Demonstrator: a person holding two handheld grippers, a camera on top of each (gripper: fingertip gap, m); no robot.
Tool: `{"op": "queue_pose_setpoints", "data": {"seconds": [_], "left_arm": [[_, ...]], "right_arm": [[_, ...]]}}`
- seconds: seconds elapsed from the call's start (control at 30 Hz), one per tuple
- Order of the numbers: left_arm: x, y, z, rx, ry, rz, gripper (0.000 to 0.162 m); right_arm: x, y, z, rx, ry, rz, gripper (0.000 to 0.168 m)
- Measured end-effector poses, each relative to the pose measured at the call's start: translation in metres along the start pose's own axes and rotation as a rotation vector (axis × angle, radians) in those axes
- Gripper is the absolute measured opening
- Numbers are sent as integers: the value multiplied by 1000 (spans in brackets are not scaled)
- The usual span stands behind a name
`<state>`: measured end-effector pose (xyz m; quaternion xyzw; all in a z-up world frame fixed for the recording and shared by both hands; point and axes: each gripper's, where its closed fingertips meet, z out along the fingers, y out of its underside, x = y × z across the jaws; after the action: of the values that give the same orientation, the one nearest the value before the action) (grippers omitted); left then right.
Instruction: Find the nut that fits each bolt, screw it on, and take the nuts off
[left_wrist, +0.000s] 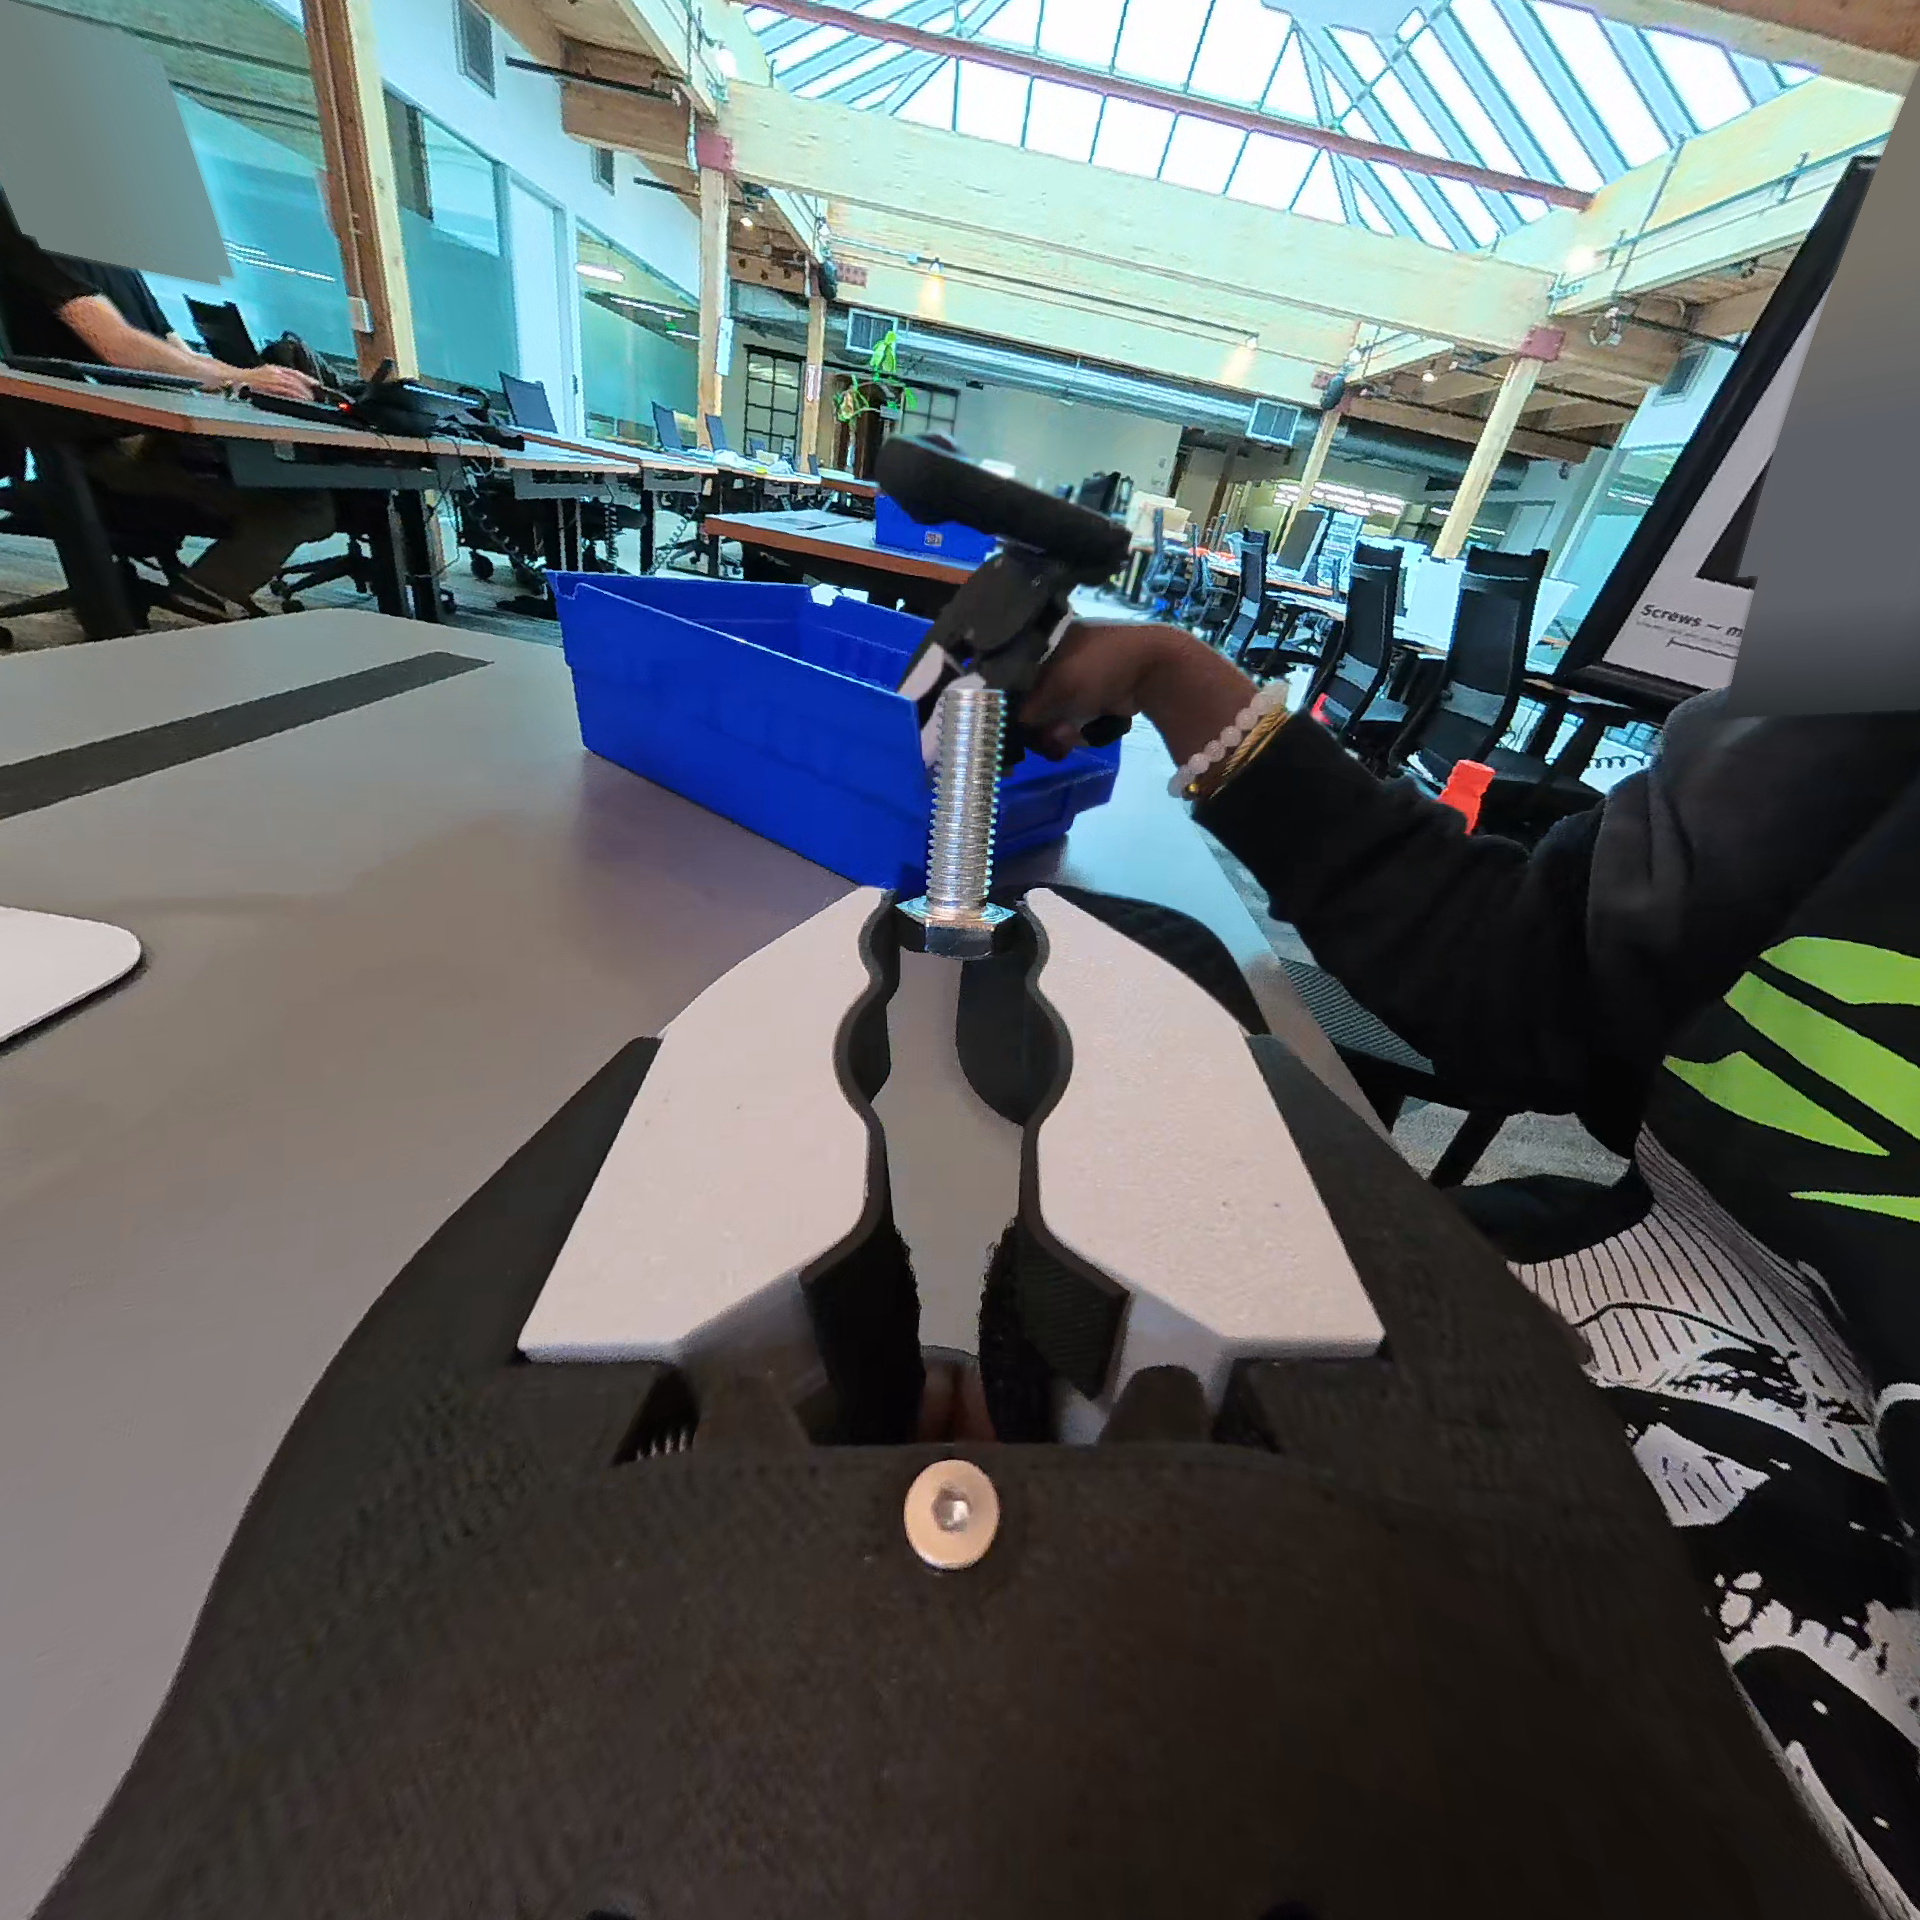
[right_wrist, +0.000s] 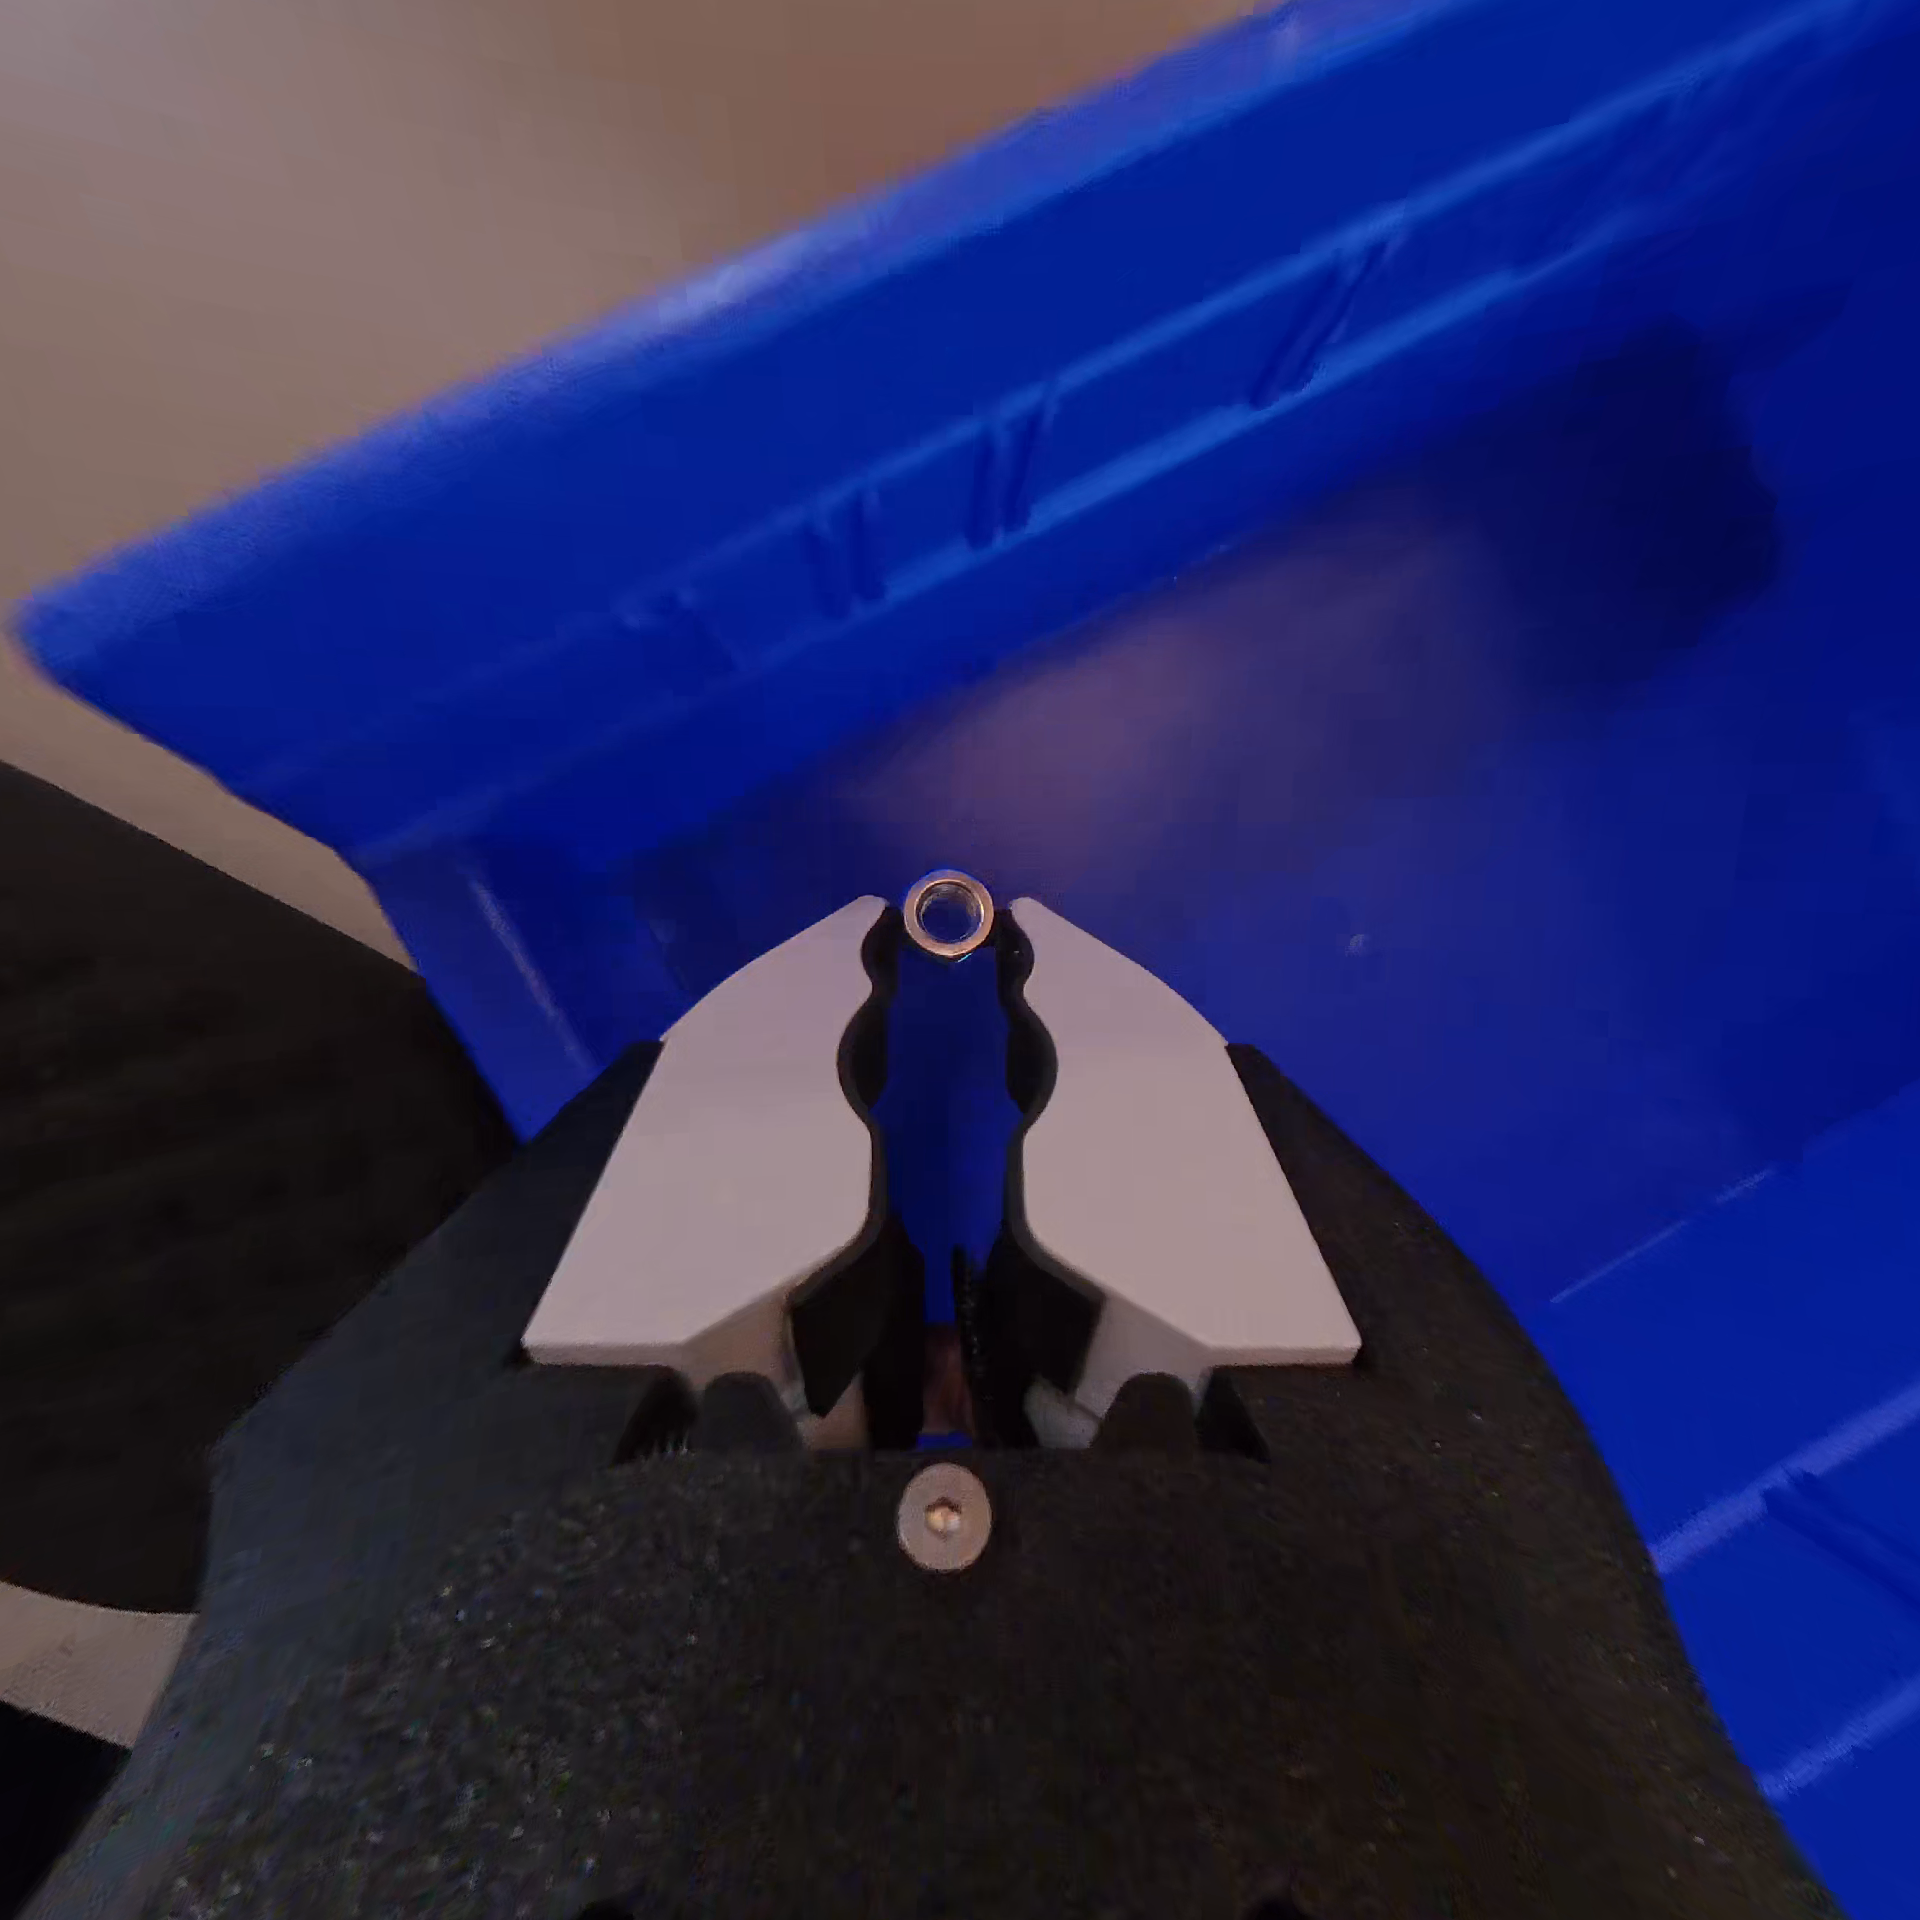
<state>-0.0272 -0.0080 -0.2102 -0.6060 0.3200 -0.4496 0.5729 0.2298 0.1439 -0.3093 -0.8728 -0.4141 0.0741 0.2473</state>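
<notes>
— Nearest the lens: left gripper (left_wrist: 958, 920), jaws clamped on the hex head of a silver bolt (left_wrist: 966, 805). Threaded shank upright, bare, pointing up past the fingertips.

— And under it?

— Grey table (left_wrist: 312, 935), with a blue bin (left_wrist: 748, 696) standing just behind the bolt. Farther off, over the bin's near end, right gripper (left_wrist: 961, 675), tilted downward, held by a hand (left_wrist: 1132, 681) with a bead bracelet and a black sleeve.

— Seen from the right wrist?

— Right gripper (right_wrist: 948, 920), jaws closed on a small silver nut (right_wrist: 947, 918), pinched at the very tips. Bore of the nut facing the camera, open straight through.

— Background there?

— Blue bin (right_wrist: 1351, 675) filling most of the frame, slightly blurred, ribbed wall running diagonally. Nut held above the bin's inside, clear of the wall. Beige surface beyond the rim, something dark at lower left, too blurred to tell.

— Bolt and nut touching?

— Apart. Nut over the bin, bolt in the left jaws in front of it.
</notes>
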Motion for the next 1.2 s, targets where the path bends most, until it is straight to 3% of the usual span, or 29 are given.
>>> {"op": "queue_pose_setpoints", "data": {"seconds": [0.2,0.3,0.4,0.47,0.53,0.6,0.67,0.8,1.0,1.2], "left_arm": [[-1,3,1,-15,-6,7,21],[0,4,2,-23,-8,20,21],[-2,7,2,-41,-33,57,21],[-4,11,3,-70,-66,100,21],[-7,15,4,-98,-94,141,21],[-8,19,5,-126,-116,184,21],[-6,22,7,-148,-110,208,21],[0,25,9,-164,-88,217,21],[0,25,8,-172,-86,218,21],[1,26,9,-181,-79,220,21]], "right_arm": [[2,10,11,-68,-18,11,19],[6,9,5,-56,14,32,42],[13,-6,-20,53,133,81,45],[4,-36,-50,255,196,122,43],[-40,-76,-81,526,92,103,34],[-107,-108,-103,728,-126,5,31],[-167,-122,-104,784,-289,-93,31],[-251,-137,-76,734,-477,-234,29],[-279,-158,-66,767,-539,-235,19],[-283,-153,-64,742,-539,-288,10]]}}
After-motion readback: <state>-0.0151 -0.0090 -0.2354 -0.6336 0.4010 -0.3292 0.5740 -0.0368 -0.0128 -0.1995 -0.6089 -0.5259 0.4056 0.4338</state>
